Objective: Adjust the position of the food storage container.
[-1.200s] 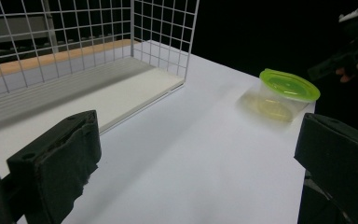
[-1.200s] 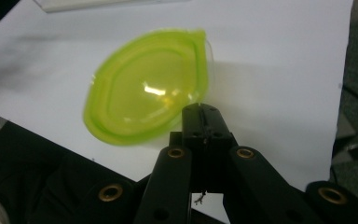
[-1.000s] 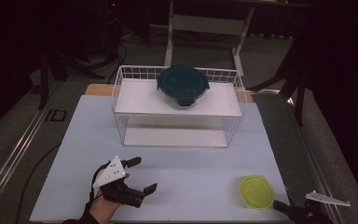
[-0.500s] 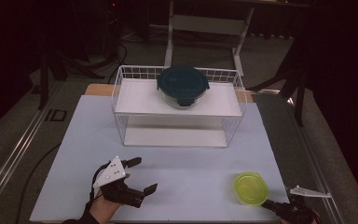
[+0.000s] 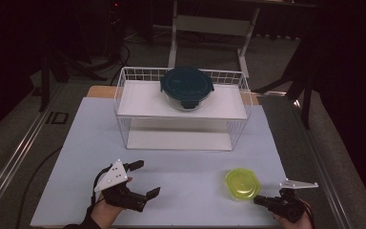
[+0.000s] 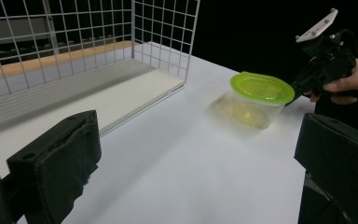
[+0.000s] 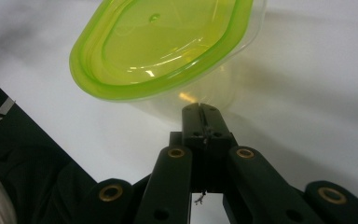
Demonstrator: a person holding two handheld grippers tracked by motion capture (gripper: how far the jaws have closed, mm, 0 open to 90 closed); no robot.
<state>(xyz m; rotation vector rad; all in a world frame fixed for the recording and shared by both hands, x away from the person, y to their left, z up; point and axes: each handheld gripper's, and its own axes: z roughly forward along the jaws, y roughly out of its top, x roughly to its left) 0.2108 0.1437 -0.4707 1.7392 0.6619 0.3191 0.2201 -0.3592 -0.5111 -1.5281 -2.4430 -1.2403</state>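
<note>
Since a second ago the green-lidded container (image 5: pixel 242 183) has slid left across the white table (image 5: pixel 181 167), pushed by the right gripper (image 5: pixel 262 202), which moved left with it; left hand stayed put.

Left to right: left gripper (image 5: pixel 140 180) at the near left of the table, jaws spread wide, nothing between them; from the left gripper view both black pads stand far apart over bare table. Wire basket (image 5: pixel 124 109) sits at the far centre, well apart from both grippers, with a dark teal-lidded glass container (image 5: pixel 187 88) on its upper white shelf. Green-lidded container is on the table at near right, upright, clear body, lid on. Right gripper just behind it at the near right edge, jaws pressed together, tips touching the container's clear wall just below the lid rim in the right gripper view (image 7: pixel 204 116). Nothing pinched between them.
</note>
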